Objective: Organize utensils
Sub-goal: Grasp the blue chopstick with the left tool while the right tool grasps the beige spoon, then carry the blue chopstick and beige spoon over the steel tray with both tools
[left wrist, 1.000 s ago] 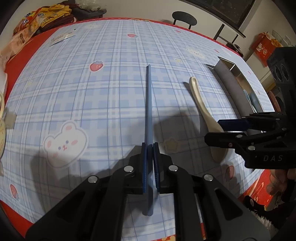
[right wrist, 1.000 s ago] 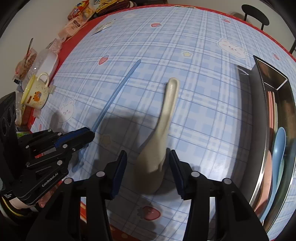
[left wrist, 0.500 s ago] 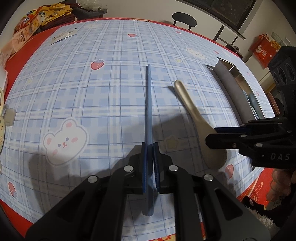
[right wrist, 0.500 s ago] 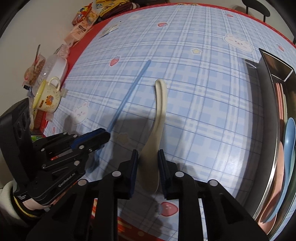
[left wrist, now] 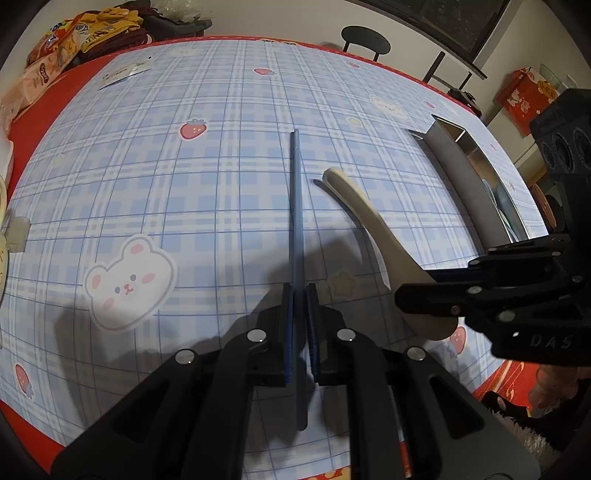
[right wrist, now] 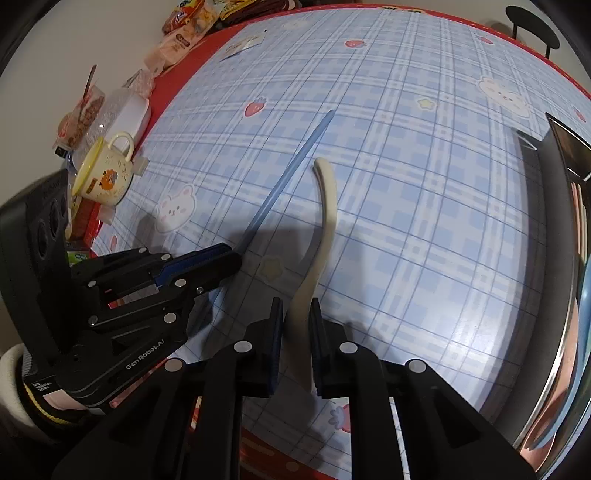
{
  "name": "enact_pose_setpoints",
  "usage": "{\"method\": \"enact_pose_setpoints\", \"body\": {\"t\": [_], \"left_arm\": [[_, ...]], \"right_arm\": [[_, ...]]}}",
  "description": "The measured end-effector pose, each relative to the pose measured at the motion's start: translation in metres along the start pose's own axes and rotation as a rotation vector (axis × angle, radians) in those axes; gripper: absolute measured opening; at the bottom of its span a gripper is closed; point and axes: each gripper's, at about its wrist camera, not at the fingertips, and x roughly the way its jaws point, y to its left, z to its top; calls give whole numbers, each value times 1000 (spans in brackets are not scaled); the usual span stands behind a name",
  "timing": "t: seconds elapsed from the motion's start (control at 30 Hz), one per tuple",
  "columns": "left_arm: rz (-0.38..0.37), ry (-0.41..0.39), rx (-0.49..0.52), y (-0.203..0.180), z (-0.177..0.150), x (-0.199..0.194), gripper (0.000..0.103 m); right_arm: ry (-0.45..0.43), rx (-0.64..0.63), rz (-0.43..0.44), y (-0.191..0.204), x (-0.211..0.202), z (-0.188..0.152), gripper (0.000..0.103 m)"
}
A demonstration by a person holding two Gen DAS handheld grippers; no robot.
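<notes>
**Both grippers clamped on utensils beside the steel tray**

The left gripper (left wrist: pixel 299 325) has its fingers pinched tight on a blue chopstick (left wrist: pixel 296 206), which points away across the checked bench (left wrist: pixel 184 184), left of the steel tray (left wrist: pixel 454 173). The right gripper (right wrist: pixel 297 332) has just been closing; its fingers now press on a cream spoon (right wrist: pixel 327 206), handle curving forward, between chopstick and tray. More spoons (right wrist: pixel 583 295) lie inside that tray

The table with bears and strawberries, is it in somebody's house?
Probably a home dining room: a table in a cartoon plaid cloth, snack bags and a mug at its edge, a metal utensil tray, a stool.
</notes>
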Motion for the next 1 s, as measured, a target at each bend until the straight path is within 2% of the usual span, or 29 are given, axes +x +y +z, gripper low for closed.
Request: {"method": "enact_pose_setpoints", "body": {"t": [0.23, 0.47, 0.67, 0.77, 1.0], "left_arm": [[-1, 4, 3, 0, 0, 0, 13], [1, 16, 4, -1, 3, 1, 13], [0, 53, 6, -2, 10, 3, 11], [-41, 89, -54, 5, 13, 2, 10], [-118, 62, -169, 4, 21, -23, 10]], "right_arm": [[-11, 3, 8, 0, 0, 0, 10], [-85, 58, 54, -11, -24, -14, 10], [-169, 84, 23, -26, -50, -27, 10], [-223, 79, 6, -29, -65, -34, 10], [-336, 122, -2, -50, -96, -58, 10]]}}
